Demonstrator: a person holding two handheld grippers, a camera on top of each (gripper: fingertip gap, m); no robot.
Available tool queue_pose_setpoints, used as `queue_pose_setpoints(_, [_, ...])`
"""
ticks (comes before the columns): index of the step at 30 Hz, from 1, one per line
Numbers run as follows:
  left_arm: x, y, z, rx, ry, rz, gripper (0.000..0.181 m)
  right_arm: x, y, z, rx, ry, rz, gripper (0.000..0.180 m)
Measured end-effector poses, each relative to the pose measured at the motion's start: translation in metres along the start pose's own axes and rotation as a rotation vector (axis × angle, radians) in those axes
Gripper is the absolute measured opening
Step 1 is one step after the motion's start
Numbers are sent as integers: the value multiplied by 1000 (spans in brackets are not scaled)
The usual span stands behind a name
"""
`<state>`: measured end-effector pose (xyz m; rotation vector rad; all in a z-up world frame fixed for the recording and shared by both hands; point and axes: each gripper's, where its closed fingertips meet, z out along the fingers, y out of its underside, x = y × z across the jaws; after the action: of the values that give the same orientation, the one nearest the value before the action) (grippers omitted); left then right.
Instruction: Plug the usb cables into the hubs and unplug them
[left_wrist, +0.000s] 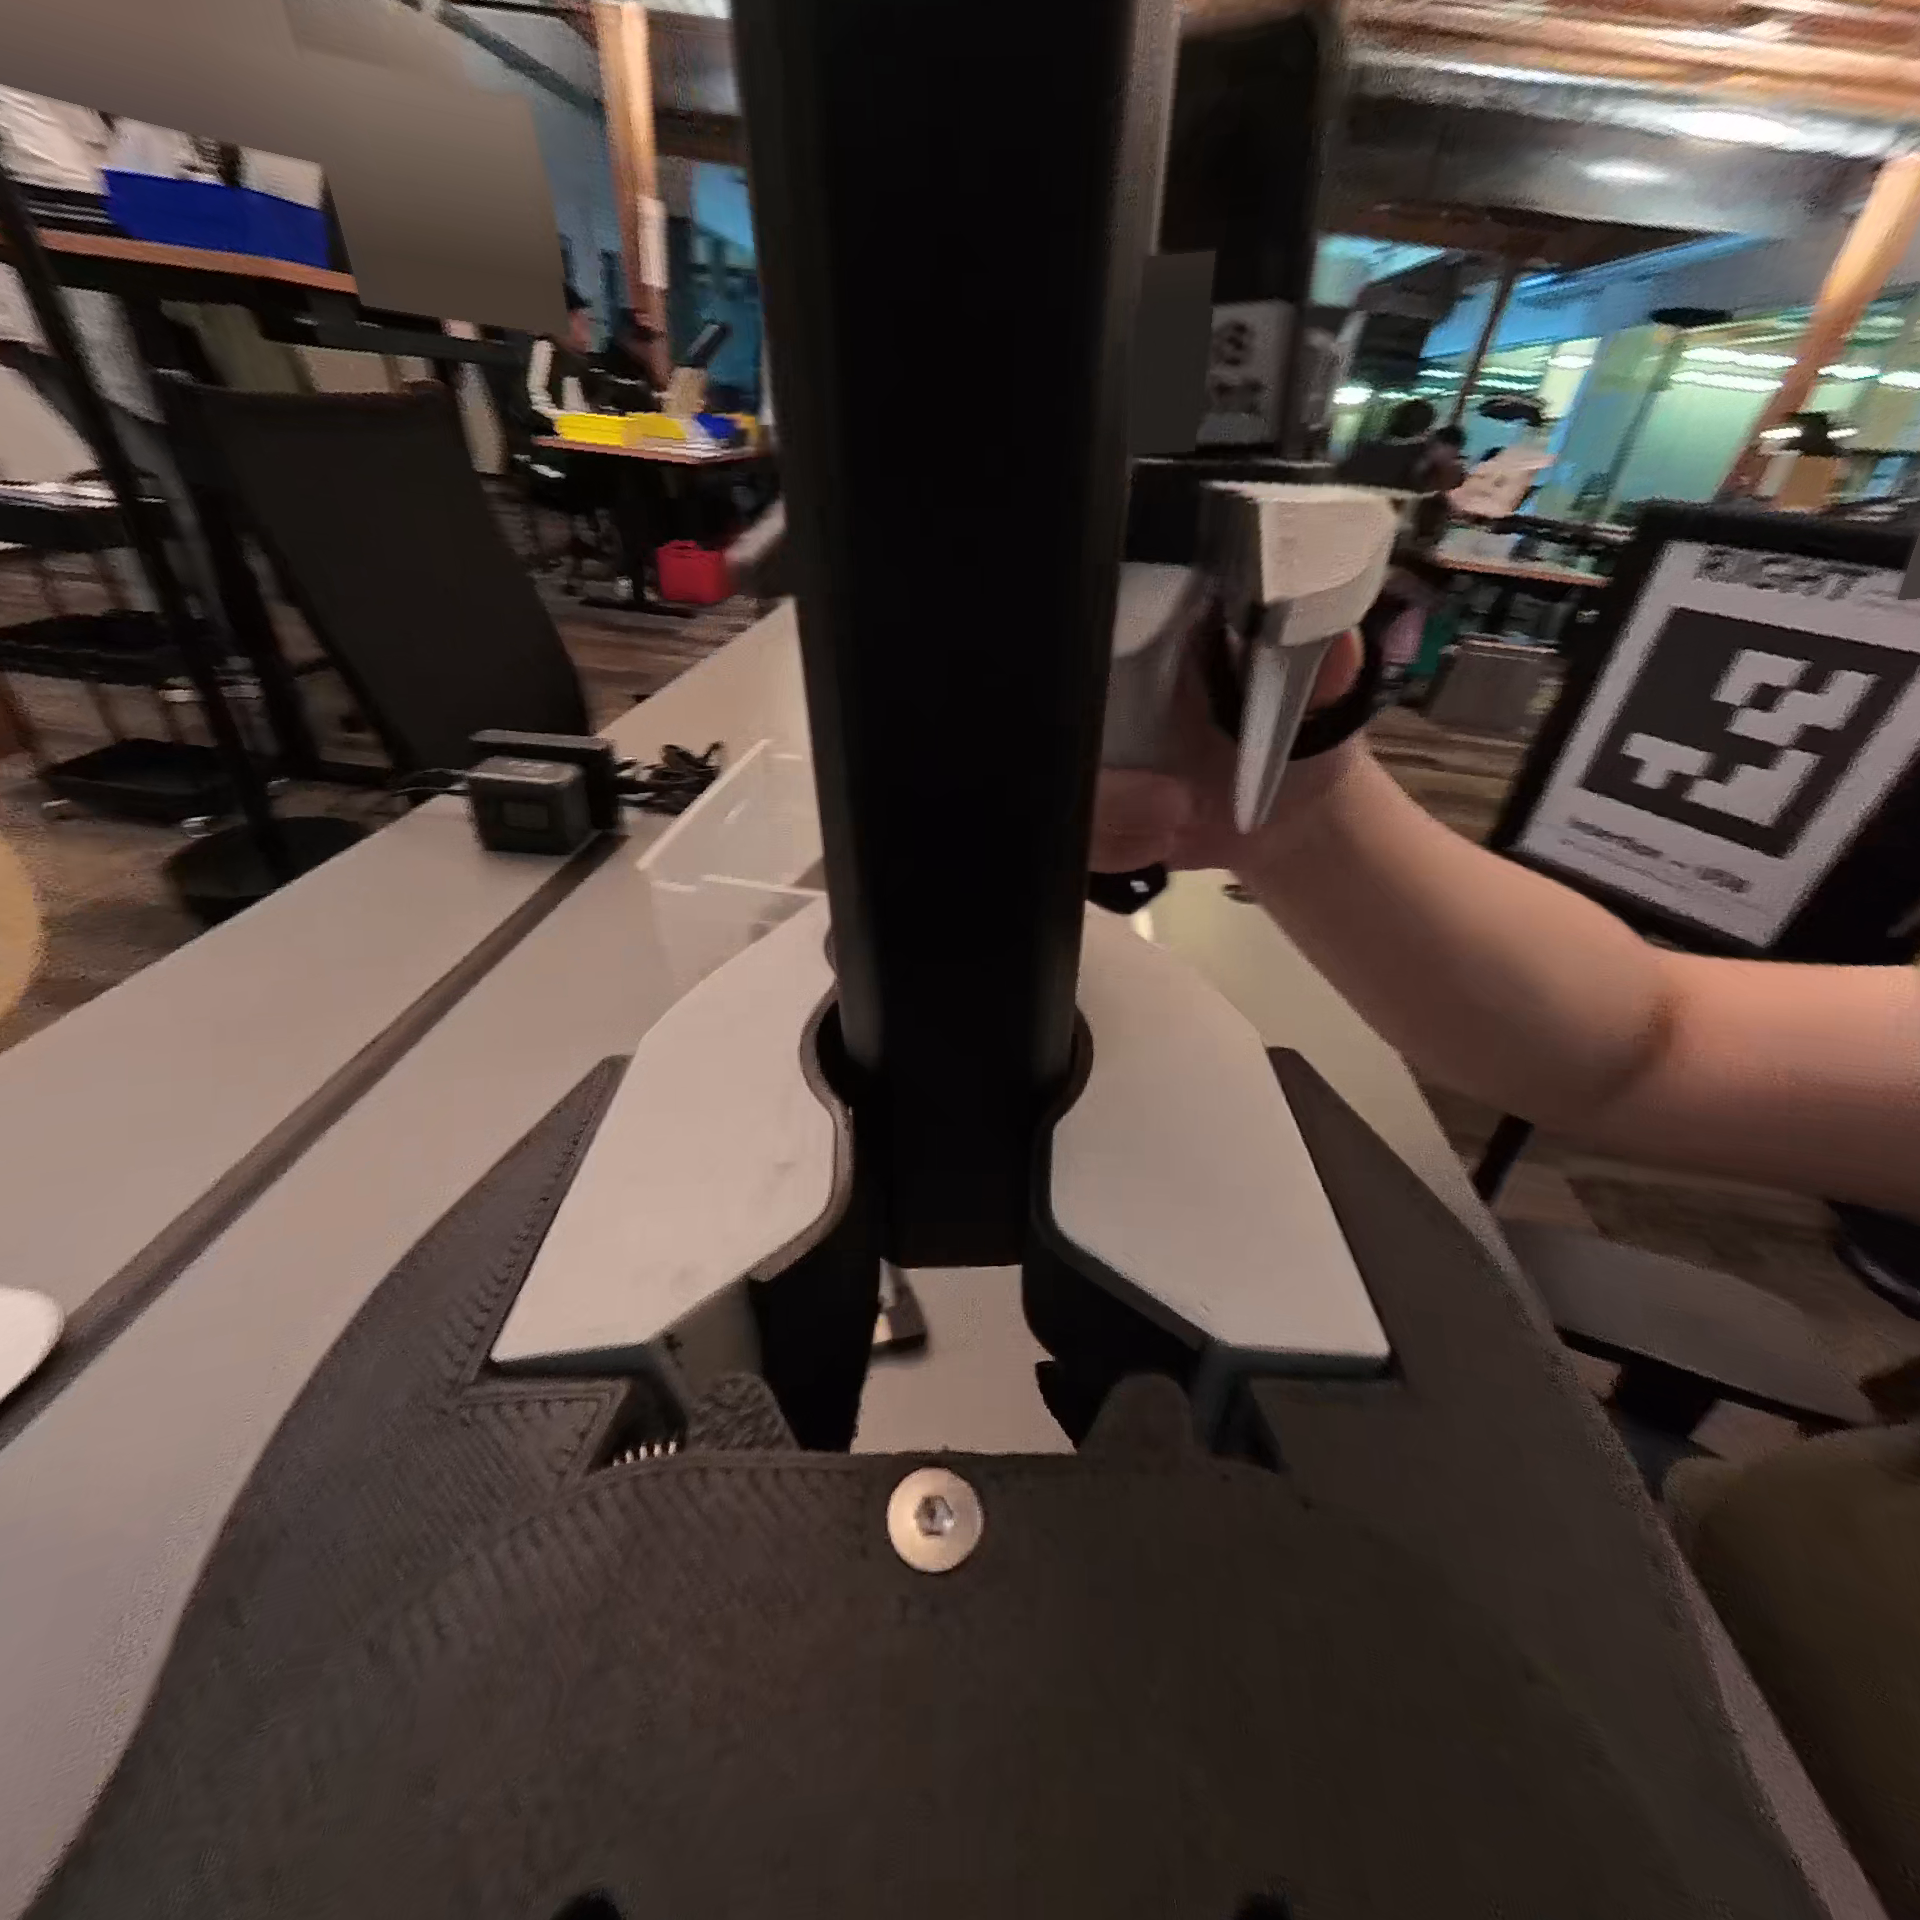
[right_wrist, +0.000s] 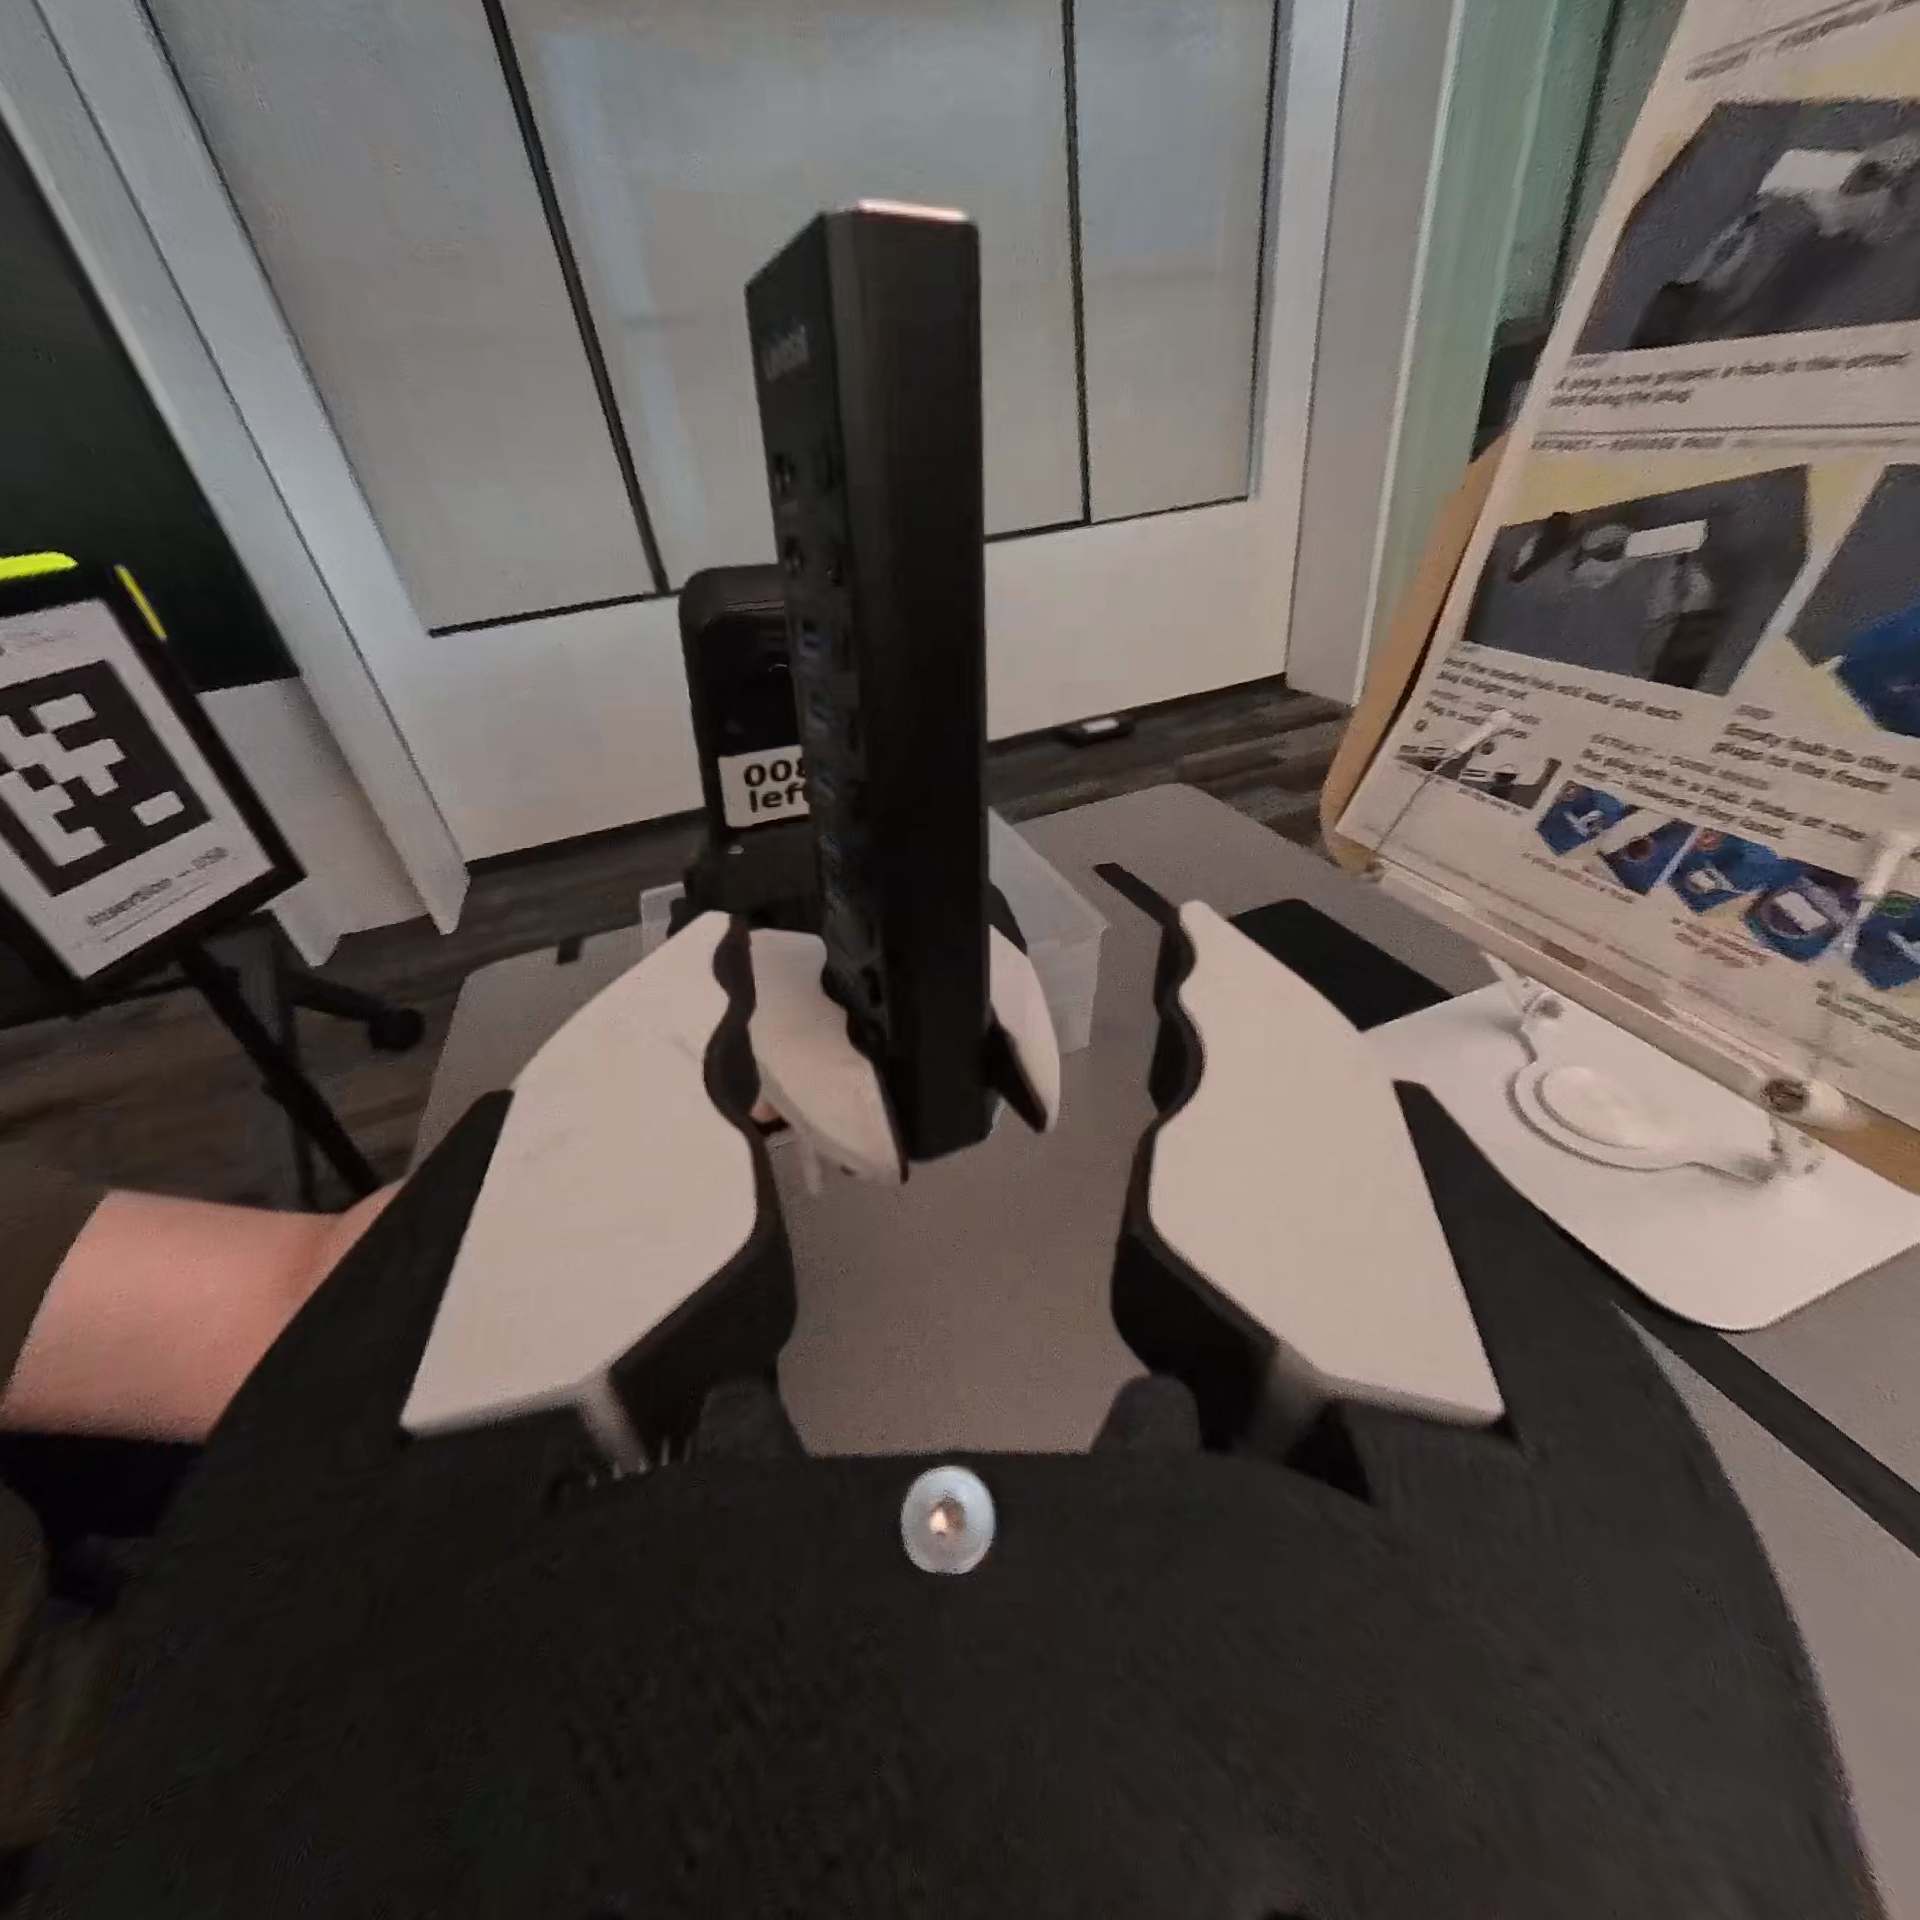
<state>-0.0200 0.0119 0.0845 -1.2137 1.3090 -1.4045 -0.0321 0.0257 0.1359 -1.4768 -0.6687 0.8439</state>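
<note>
My left gripper (left_wrist: 945, 1049) is shut on a long black USB hub (left_wrist: 935, 520) and holds it upright above the grey table (left_wrist: 312, 1039). The hub fills the middle of the left wrist view. In the right wrist view the same hub (right_wrist: 914, 644) stands upright in the left gripper (right_wrist: 914, 1060), its row of ports facing left. My right gripper (right_wrist: 956, 1039) is open and empty, close in front of the hub. It also shows in the left wrist view (left_wrist: 1268, 665), held by a hand behind the hub. No cable is in view.
A clear plastic bin (left_wrist: 738, 821) sits on the table behind the hub, also visible in the right wrist view (right_wrist: 1060, 935). A small black camera (left_wrist: 530, 790) sits at the far left. A marker sign (left_wrist: 1725, 738) stands right. An instruction board (right_wrist: 1683, 582) on a white mat (right_wrist: 1662, 1226) stands opposite. Some 5 cm of space lies between my two pairs of fingers.
</note>
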Motion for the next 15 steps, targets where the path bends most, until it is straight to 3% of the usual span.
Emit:
queue_pose_setpoints(4, [15,14,16,-79,83,-8,29,-18,-8,14,-5,-171,24,77])
queue_pose_setpoints(5, [18,19,20,-97,103,0,29,-17,-9,15,-12,-162,28,69])
queue_pose_setpoints(6, [21,21,23,-98,123,4,29,-16,-5,13,-53,-164,11,33])
queue_pose_setpoints(8, [28,16,28,-44,181,-31,30,-19,-7,5,-62,-170,2,30])
queue_pose_setpoints(9, [27,13,31,-11,179,-49,31,-18,-10,2,-60,-131,-5,30])
queue_pose_setpoints(12, [3,21,31,-41,47,-82,59,0,-19,-24,-136,41,-124,30])
queue_pose_setpoints(15, [-16,35,17,-119,-37,-44,49,63,-23,-77,-371,342,-323,30])
